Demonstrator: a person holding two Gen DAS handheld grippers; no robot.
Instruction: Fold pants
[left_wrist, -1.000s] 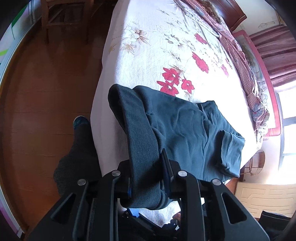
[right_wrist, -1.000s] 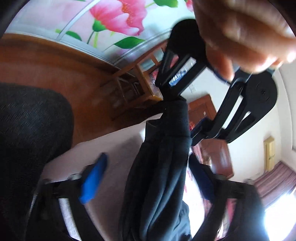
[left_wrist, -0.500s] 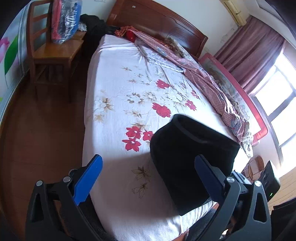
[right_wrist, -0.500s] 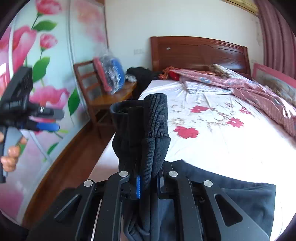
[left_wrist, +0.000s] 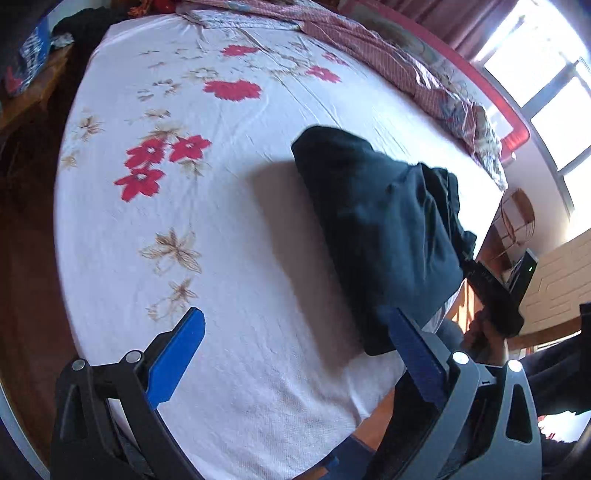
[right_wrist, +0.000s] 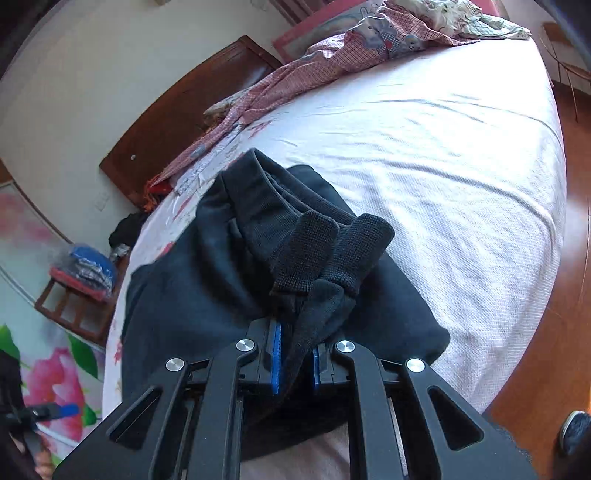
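Left wrist view first: left gripper (left_wrist: 295, 360) with jaws wide apart and nothing between them, hovering over the bed (left_wrist: 229, 229). Further right, pants (left_wrist: 380, 236) lying on the bed near its edge, bunched into a dark heap, partly lifted. Right wrist view: right gripper (right_wrist: 295, 360) clamped tight on the ribbed cuffs (right_wrist: 332, 251), both brought together over the heap. Probably about half done: legs doubled over, but fabric not flat yet; still to lay down, smooth and release.
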